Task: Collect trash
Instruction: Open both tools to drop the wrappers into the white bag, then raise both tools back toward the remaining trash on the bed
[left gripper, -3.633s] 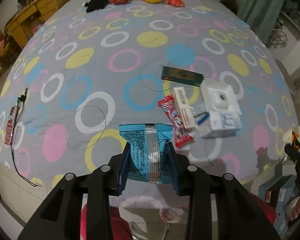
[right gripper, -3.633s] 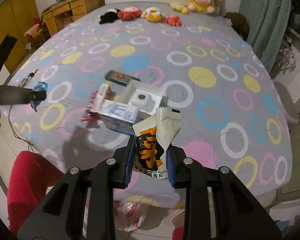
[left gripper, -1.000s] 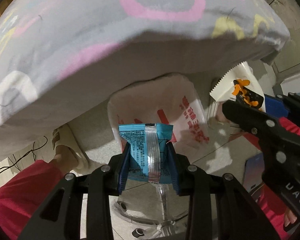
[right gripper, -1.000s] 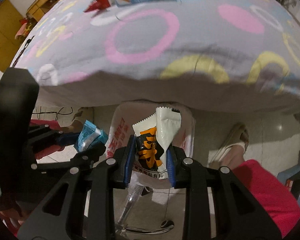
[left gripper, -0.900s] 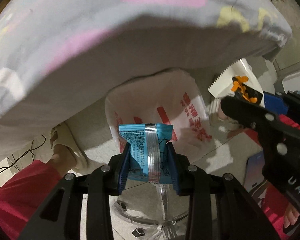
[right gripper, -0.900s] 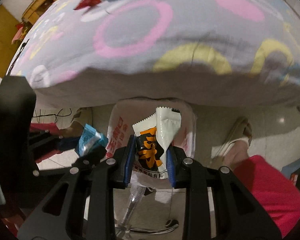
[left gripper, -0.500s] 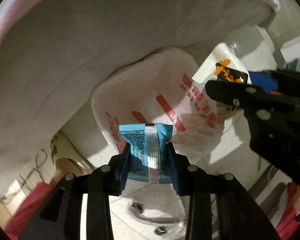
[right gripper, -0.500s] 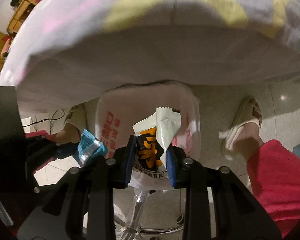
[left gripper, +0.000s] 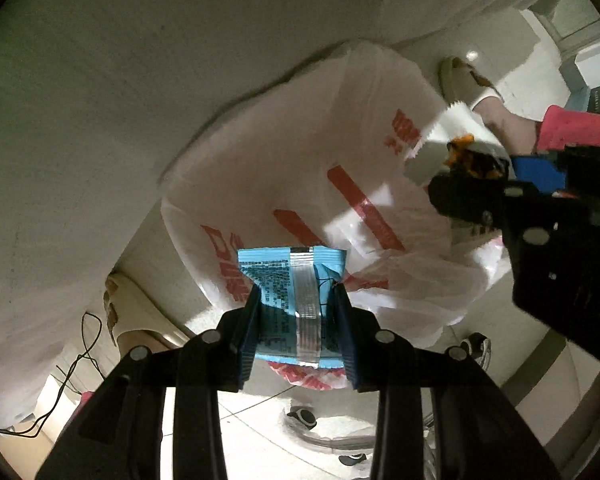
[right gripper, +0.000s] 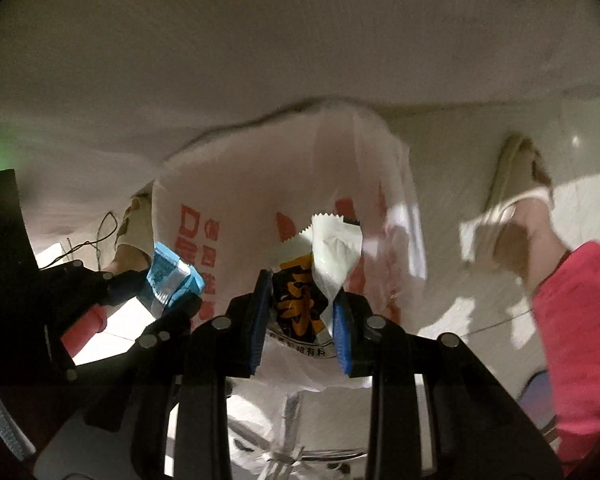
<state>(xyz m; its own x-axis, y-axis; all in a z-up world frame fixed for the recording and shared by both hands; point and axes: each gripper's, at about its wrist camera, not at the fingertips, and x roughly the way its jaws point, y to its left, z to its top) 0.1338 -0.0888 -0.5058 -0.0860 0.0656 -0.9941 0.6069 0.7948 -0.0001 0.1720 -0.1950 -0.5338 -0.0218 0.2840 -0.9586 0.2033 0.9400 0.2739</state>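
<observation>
My left gripper [left gripper: 296, 300] is shut on a blue snack wrapper [left gripper: 292, 280] and holds it at the near rim of a white plastic bag with red print [left gripper: 300, 152]. My right gripper [right gripper: 300, 292] is shut on a white and orange wrapper [right gripper: 320, 264] and holds it over the same bag's [right gripper: 240, 184] mouth. The right gripper also shows at the right of the left wrist view [left gripper: 480, 188]. The left gripper with its blue wrapper [right gripper: 172, 280] shows at the left of the right wrist view. The bag hangs open below the bed's edge.
The bed's draped side [left gripper: 180, 60] fills the top of both views. A foot in a beige slipper [right gripper: 516, 184] and a red trouser leg [right gripper: 580, 320] are on the right. A second slippered foot [left gripper: 116, 312] and a black cable [left gripper: 80, 352] are on the left. A chair base [left gripper: 312, 420] stands below.
Both grippers have dropped from above the bed to below its edge and moved in close to the bag's mouth. Each keeps its wrapper.
</observation>
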